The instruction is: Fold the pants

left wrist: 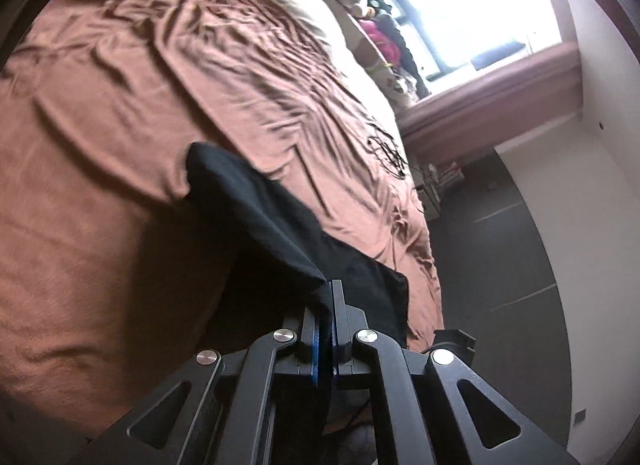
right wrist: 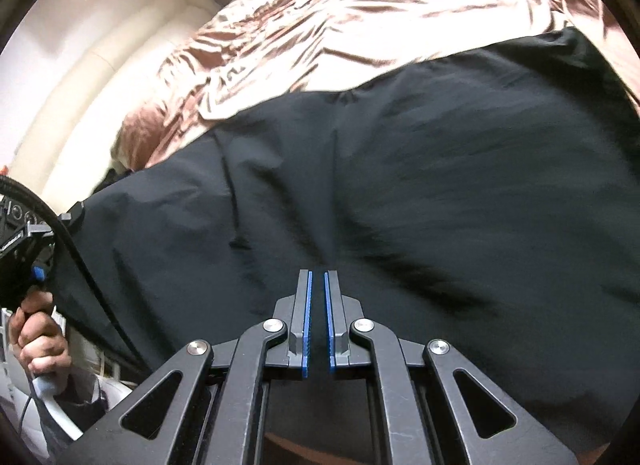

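Left wrist view shows your left gripper [left wrist: 332, 297] clenched on the black pants [left wrist: 256, 201] above the bed [left wrist: 100, 105], right gripper [right wrist: 318, 285] closed empty: carry the fold across.

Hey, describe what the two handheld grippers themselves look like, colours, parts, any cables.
Both the left gripper and right gripper are matte black linkage frames with triangular cut-outs, round silver pivot pins and blue ribbed pads lining two flat fingers. In the right wrist view, a thick black cable runs from the left gripper's body, which shows a small blue part.
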A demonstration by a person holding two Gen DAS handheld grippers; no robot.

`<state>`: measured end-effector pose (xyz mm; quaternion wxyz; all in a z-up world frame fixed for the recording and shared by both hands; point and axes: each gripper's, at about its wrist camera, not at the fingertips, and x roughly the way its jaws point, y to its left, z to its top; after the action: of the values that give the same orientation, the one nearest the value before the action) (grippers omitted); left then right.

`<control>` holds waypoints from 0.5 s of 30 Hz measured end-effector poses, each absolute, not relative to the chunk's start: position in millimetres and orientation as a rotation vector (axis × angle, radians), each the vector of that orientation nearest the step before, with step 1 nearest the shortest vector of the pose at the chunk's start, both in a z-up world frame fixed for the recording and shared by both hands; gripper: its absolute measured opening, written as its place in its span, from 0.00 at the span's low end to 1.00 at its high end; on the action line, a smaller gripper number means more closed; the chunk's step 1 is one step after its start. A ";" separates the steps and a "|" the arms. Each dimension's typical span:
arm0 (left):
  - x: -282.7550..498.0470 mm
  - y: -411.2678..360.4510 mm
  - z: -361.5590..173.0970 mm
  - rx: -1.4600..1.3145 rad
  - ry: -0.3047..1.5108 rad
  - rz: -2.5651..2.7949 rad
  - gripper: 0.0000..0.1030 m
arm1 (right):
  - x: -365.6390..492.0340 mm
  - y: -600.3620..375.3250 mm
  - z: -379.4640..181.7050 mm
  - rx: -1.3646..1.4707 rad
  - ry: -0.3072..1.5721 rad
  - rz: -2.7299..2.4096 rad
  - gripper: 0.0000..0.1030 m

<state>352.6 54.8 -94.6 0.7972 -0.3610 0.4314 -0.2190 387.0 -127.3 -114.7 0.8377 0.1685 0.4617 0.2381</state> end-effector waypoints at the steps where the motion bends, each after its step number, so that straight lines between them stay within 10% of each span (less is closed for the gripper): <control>1: 354.9 47.5 -88.7 -0.762 0.925 -0.477 0.03 | 383.3 -133.0 -113.0 0.367 0.967 0.507 0.03; 4: 359.5 33.0 -77.0 -0.733 0.924 -0.492 0.03 | 371.8 -151.5 -109.6 0.390 0.946 0.512 0.07; 8: 363.8 8.9 -62.0 -0.693 0.925 -0.516 0.03 | 357.4 -175.8 -103.8 0.423 0.901 0.513 0.53; 15: 376.7 -45.8 -38.7 -0.607 0.939 -0.564 0.03 | 331.9 -218.5 -93.5 0.478 0.835 0.485 0.54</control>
<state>376.7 -45.8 -38.7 0.8102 -0.2842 0.4396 -0.2637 331.9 -218.5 -93.5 0.8582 0.2277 0.3978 0.2310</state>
